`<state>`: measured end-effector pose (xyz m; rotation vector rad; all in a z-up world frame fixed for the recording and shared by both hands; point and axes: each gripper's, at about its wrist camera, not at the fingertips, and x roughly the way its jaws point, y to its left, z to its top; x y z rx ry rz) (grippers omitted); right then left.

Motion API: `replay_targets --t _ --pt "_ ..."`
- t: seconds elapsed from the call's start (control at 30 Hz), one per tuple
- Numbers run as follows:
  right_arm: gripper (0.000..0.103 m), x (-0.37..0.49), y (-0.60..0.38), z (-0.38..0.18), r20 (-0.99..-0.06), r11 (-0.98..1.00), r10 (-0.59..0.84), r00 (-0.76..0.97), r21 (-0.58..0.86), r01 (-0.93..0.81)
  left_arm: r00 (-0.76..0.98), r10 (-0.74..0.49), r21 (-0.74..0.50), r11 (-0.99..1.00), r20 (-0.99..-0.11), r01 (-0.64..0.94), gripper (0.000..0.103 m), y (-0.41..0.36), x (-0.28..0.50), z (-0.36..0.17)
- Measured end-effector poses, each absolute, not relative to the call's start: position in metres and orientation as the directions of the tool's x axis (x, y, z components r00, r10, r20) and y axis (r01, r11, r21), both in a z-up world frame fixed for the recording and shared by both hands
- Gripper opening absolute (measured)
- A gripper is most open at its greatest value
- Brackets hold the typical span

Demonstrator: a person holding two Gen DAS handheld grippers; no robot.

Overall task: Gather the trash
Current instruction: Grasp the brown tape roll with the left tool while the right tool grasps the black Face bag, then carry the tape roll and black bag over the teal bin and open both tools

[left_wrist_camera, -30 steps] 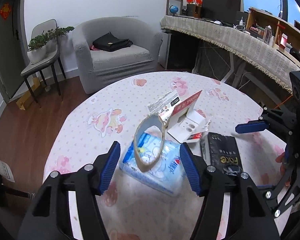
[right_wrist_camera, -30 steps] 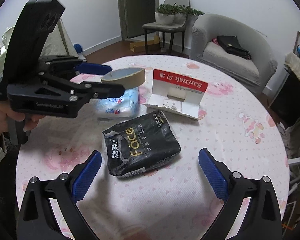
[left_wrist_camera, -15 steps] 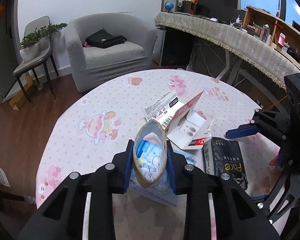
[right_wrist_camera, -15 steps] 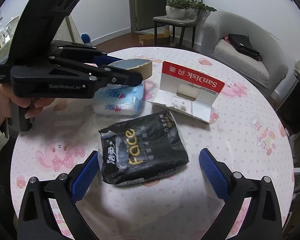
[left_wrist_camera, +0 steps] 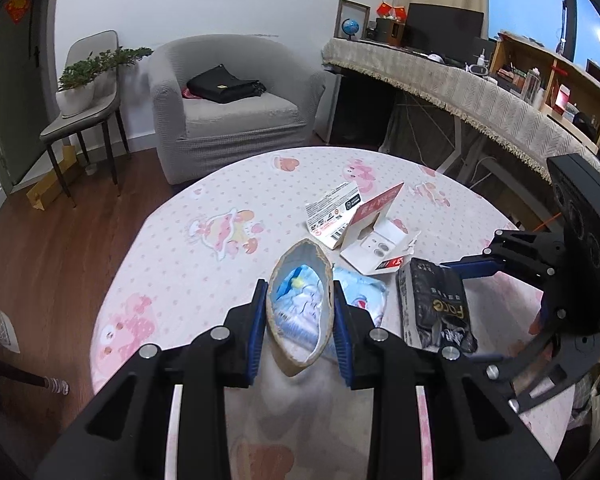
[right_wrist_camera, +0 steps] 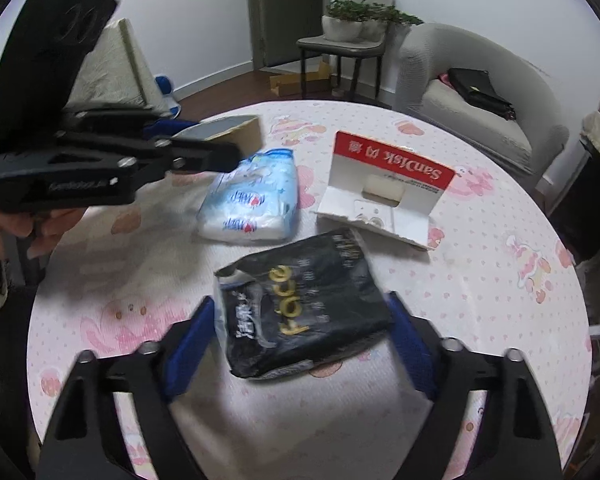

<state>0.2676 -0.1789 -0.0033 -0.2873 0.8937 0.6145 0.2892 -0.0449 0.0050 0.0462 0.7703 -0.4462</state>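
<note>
My left gripper is shut on a squashed cardboard tape ring and holds it above the round table; the ring also shows in the right wrist view. A blue-white tissue pack lies under it. My right gripper is open, its blue pads on either side of a black "Face" wrapper on the table; the pads look close to its edges. An opened red-white SanDisk card package lies beyond.
The table has a pink patterned cloth. A grey armchair with a black bag, a chair with a potted plant, and a long covered desk stand behind the table. A printed card lies by the package.
My left gripper closed on the tape ring, squashed it and lifted it. My right gripper came down and forward around the black wrapper and its jaws narrowed.
</note>
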Motion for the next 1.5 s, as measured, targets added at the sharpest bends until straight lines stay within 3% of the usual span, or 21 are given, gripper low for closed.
replay_targets --t 0.47,1.03,1.5 --pt "0.073 0.247 -0.175 0.007 -0.766 0.869 0.353 0.537 0.056 -0.492 0.689 -0.302 -0.066 0.936 -0.659 0.346 0.033 -0.007 0.230 0.020" --pt "0.073 0.211 -0.099 0.032 -0.686 0.820 0.494 0.534 0.163 -0.549 0.726 -0.181 -0.061 0.980 -0.664 0.188 0.033 0.058 0.180 0.011" --pt "0.073 0.194 -0.041 0.024 -0.689 0.778 0.531 0.492 0.166 -0.606 0.700 -0.119 -0.094 0.993 -0.704 0.074 0.033 0.116 0.169 -0.016"
